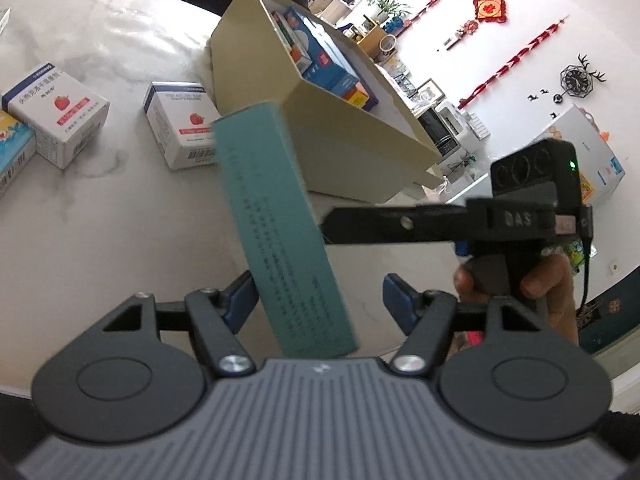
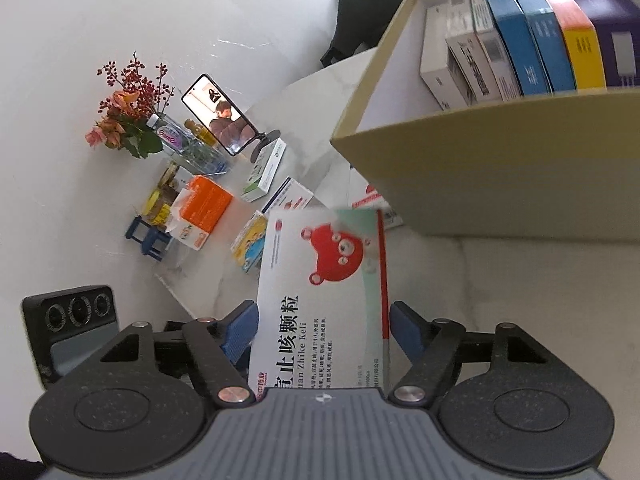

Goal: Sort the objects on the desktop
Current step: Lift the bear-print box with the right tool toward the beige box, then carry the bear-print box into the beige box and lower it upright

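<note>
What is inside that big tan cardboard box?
The tan box holds medicine cartons standing on edge: white ones, blue ones, one yellow, one purple. Its near wall hides their lower parts.

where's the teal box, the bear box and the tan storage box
teal box (image 1: 280,232), left wrist view, on its long printed side
bear box (image 2: 328,280), right wrist view, on its front face just below the red bear
tan storage box (image 2: 500,168), right wrist view, on its bare outer wall
</note>
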`<action>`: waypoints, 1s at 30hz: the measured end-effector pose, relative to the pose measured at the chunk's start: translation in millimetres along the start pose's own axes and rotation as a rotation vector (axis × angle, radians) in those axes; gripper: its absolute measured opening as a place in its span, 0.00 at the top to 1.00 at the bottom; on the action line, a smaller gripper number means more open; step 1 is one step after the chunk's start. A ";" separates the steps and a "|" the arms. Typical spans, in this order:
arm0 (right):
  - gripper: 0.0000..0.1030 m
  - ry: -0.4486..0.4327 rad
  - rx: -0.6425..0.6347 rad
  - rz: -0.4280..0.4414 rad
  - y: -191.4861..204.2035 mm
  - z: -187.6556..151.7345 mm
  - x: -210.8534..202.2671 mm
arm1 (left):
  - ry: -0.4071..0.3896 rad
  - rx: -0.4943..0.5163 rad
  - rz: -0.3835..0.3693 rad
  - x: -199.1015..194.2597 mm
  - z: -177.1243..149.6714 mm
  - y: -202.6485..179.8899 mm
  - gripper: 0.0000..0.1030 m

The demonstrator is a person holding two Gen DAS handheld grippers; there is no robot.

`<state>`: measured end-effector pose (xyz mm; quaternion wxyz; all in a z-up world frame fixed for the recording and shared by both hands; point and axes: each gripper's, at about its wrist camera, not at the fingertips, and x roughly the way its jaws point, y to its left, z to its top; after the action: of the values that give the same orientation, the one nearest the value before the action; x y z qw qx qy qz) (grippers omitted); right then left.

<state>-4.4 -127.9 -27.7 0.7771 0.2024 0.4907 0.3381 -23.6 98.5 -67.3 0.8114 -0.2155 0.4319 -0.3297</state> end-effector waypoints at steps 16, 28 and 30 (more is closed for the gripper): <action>0.27 -0.035 -0.016 -0.032 -0.7 -1.2 -24.0 | 0.049 0.060 -0.082 32.7 0.7 -23.4 0.34; 0.48 0.050 -0.189 -0.268 28.1 6.7 2.7 | 0.033 0.073 -0.040 7.0 -8.1 -6.0 0.34; 0.48 0.077 -0.250 -0.332 34.8 6.0 12.0 | 0.031 0.071 -0.030 3.6 -9.4 -2.1 0.34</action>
<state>-6.9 -95.2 -10.2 0.8220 0.0076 0.5009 0.2710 -30.8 93.9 -73.0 0.8067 -0.1881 0.4291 -0.3603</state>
